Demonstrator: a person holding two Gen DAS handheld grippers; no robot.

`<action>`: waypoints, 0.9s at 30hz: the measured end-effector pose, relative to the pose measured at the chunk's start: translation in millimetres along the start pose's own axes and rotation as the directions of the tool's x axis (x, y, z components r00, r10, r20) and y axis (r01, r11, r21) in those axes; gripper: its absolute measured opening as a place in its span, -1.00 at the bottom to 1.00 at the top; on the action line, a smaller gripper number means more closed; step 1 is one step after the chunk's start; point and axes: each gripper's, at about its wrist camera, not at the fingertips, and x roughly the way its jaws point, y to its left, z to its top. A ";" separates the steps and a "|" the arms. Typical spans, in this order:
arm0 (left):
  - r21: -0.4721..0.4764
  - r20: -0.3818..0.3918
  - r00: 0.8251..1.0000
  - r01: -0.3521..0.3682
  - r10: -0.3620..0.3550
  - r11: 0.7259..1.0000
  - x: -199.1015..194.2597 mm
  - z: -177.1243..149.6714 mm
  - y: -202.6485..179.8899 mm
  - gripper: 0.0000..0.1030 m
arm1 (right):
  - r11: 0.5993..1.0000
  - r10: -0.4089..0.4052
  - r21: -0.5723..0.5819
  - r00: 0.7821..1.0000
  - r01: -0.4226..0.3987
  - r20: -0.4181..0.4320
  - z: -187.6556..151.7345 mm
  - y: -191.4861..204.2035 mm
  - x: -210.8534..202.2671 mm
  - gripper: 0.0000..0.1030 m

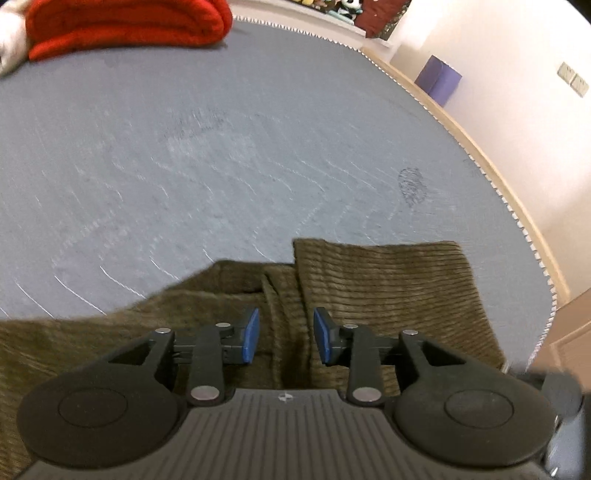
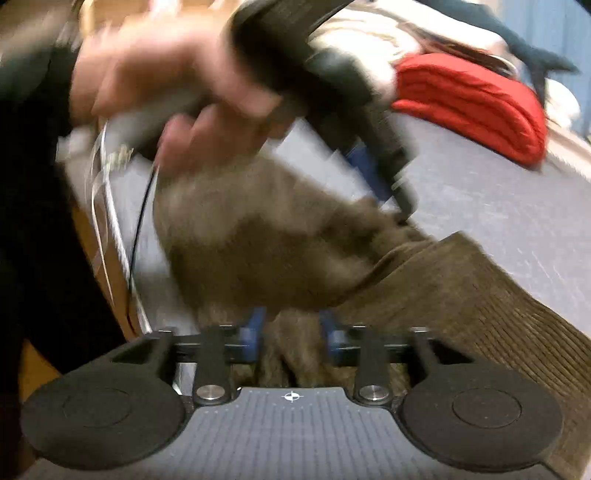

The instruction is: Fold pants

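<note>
Item: olive corduroy pants, lying on the grey-blue mattress near its piped edge, one folded panel overlapping the rest. Your left gripper hangs low over the pants; its blue pads stand apart with a ridge of corduroy running between them, neither pad visibly pressing it. Your right gripper sits low at the pants too, blue pads spread, a bunched fold between them; the blur leaves it unclear whether they touch the cloth. Your left hand shows above the pants in the right wrist view, wrapped round its tool. Beyond the pants, at the far end of the mattress: folded red blanket
</note>
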 end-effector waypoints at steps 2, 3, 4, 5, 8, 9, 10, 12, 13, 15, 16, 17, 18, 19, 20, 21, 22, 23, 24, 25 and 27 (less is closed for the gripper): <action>-0.038 -0.025 0.999 0.026 -0.027 0.999 8.4 0.0 2.9 -0.26 | 0.992 -0.032 0.123 0.997 0.024 0.066 8.4 -20.4 -19.5 0.41; -0.050 -0.034 0.999 0.030 -0.032 0.998 13.6 -1.2 4.6 -0.18 | 0.982 -0.056 0.185 0.994 0.039 0.088 9.9 -32.2 -28.8 0.41; -0.060 -0.044 0.998 0.034 -0.036 0.998 17.7 -1.5 6.1 -0.14 | 0.966 -0.089 0.251 0.990 0.060 0.105 9.2 -45.4 -37.6 0.42; -0.069 -0.055 0.998 0.037 -0.041 0.997 23.2 -1.6 7.5 -0.04 | 0.945 -0.135 0.314 0.984 0.093 0.113 7.3 -57.9 -43.4 0.47; -0.078 -0.080 0.996 0.035 -0.041 0.996 37.2 -2.9 7.5 0.11 | 0.833 -0.343 0.477 0.938 0.280 0.049 -5.0 -93.4 -53.6 0.71; -0.076 -0.086 0.996 0.029 -0.035 0.997 41.9 -3.4 6.7 0.13 | 0.777 -0.405 0.521 0.914 0.354 -0.017 -9.8 -104.2 -55.1 0.72; -0.070 -0.093 0.995 0.022 -0.028 0.997 46.2 -3.9 5.3 0.14 | 0.708 -0.459 0.559 0.883 0.431 -0.099 -18.1 -116.1 -54.9 0.72; -0.056 -0.099 0.995 0.020 -0.025 0.998 54.1 -4.2 1.5 0.22 | 0.579 -0.496 0.631 0.837 0.517 -0.230 -40.5 -136.0 -56.6 0.72; -0.050 -0.102 0.994 0.020 -0.025 0.999 57.9 -4.1 -0.3 0.25 | 0.520 -0.485 0.675 0.831 0.523 -0.271 -53.5 -146.5 -60.2 0.72; -0.030 -0.106 0.994 0.013 -0.016 0.999 64.3 -5.2 -4.5 0.28 | 0.466 -0.479 0.702 0.821 0.539 -0.313 -70.0 -154.6 -64.4 0.72; -0.016 -0.108 0.994 0.009 -0.010 1.000 66.2 -6.2 -7.2 0.28 | 0.459 -0.482 0.694 0.812 0.555 -0.330 -75.2 -156.0 -66.2 0.72; 0.003 -0.106 0.994 -0.002 0.002 1.000 67.5 -7.0 -10.5 0.23 | 0.459 -0.480 0.692 0.811 0.557 -0.335 -78.5 -157.9 -68.5 0.72; 0.023 -0.105 0.994 -0.009 0.011 1.000 68.4 -7.9 -13.8 -0.10 | 0.458 -0.471 0.697 0.815 0.552 -0.337 -83.0 -158.1 -70.3 0.72; 0.043 -0.108 0.994 -0.007 0.012 0.999 68.5 -8.5 -17.8 -0.31 | 0.455 -0.462 0.701 0.819 0.549 -0.341 -85.4 -158.0 -68.4 0.72; 0.073 -0.099 0.995 -0.026 0.034 0.997 66.1 -8.6 -23.1 -0.56 | 0.452 -0.450 0.709 0.825 0.541 -0.342 -87.7 -158.2 -69.5 0.72; 0.101 -0.081 0.995 -0.043 0.052 0.994 61.2 -8.0 -28.7 -0.64 | 0.452 -0.434 0.719 0.835 0.527 -0.339 -91.6 -156.7 -67.6 0.72; 0.118 -0.060 0.997 -0.045 0.053 0.992 54.0 -6.5 -33.4 -0.68 | 0.454 -0.417 0.727 0.844 0.515 -0.337 -93.4 -155.1 -68.4 0.72; 0.117 -0.034 0.999 -0.038 0.042 0.992 43.9 -3.7 -36.2 -0.72 | 0.459 -0.403 0.731 0.851 0.505 -0.336 -96.6 -154.8 -68.2 0.72; 0.100 -0.011 1.000 -0.022 0.023 0.995 32.5 -0.9 -36.2 -0.74 | 0.468 -0.395 0.729 0.856 0.500 -0.333 -96.1 -152.1 -69.8 0.72; 0.087 0.010 1.000 -0.014 0.013 0.996 21.4 1.3 -35.6 -0.74 | 0.482 -0.389 0.724 0.861 0.493 -0.327 -95.6 -150.1 -70.4 0.72; 0.090 0.059 0.997 -0.046 0.041 0.995 0.8 2.9 -34.8 -0.74 | 0.509 -0.372 0.719 0.874 0.474 -0.313 -94.1 -143.8 -74.3 0.72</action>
